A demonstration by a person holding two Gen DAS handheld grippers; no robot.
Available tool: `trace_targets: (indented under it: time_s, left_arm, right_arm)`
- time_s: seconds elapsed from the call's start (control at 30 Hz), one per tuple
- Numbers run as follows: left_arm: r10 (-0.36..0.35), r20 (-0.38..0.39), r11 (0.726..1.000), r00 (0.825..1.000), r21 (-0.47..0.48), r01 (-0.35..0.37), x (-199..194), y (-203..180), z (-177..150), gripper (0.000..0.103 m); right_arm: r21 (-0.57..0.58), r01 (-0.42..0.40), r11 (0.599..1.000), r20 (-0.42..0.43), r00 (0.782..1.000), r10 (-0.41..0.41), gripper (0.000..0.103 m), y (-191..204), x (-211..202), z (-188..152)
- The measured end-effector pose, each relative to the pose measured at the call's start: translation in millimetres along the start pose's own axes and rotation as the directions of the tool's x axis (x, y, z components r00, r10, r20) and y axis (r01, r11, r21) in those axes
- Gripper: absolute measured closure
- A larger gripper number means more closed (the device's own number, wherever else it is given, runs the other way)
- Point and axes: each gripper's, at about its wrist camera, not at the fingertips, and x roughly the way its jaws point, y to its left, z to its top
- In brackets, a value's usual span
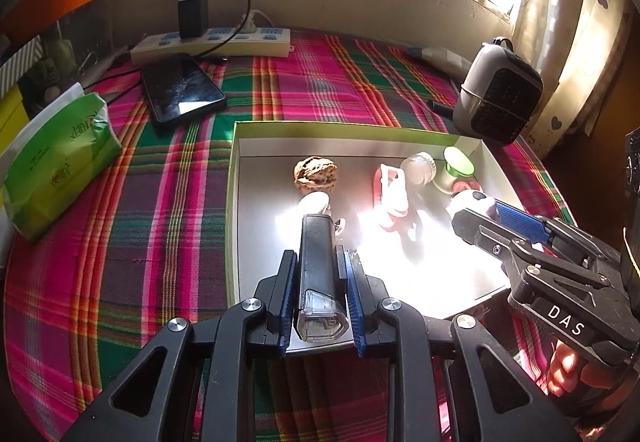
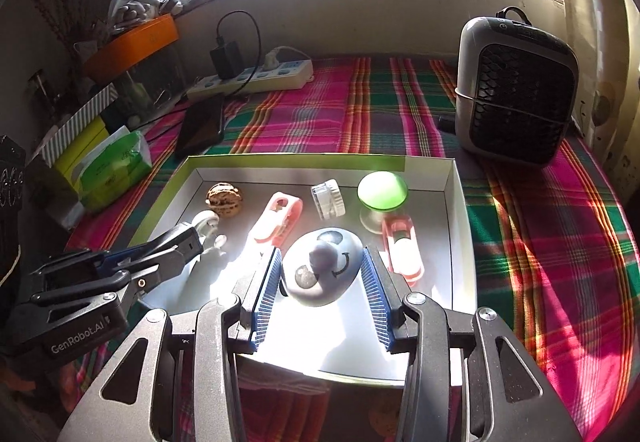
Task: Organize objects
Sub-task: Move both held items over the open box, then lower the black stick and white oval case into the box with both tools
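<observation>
Several things already in the open box [image 2: 460,202]: green-topped knob [image 2: 382,188], two pink clips [image 2: 278,220], walnut [image 2: 225,199], small clear jar [image 2: 328,198]. Two more not yet set down, both over the box. Right claw [image 2: 320,282] clamped on round grey toy [image 2: 324,266]; left claw [image 1: 320,282] clamped on slim black lighter [image 1: 318,262]. Probably near finished.

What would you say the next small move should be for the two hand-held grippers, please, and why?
Probably lower both a little further into the box, then open. The left hand-held gripper clamps a black lighter and the right hand-held gripper a panda toy, both already above the box floor where a walnut lies.
</observation>
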Motion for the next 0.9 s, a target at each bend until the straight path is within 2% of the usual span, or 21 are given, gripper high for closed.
trace_targets:
  time_s: [0.6, 0.9]
  left_arm:
    - [0.048, 0.001, 0.999, 0.999, 0.016, -0.048, 20.1, 1.8, 16.5, 0.082]
    - [0.05, 0.008, 0.999, 0.999, 0.021, -0.05, 24.2, 2.8, 19.8, 0.082]
  right_arm:
    - [-0.024, 0.009, 1.0, -0.036, 0.999, -0.01, 0.06, -2.5, 22.1, 6.7]
    - [-0.023, 0.017, 1.0, -0.056, 0.998, -0.019, 0.06, -2.8, 35.0, 9.3]
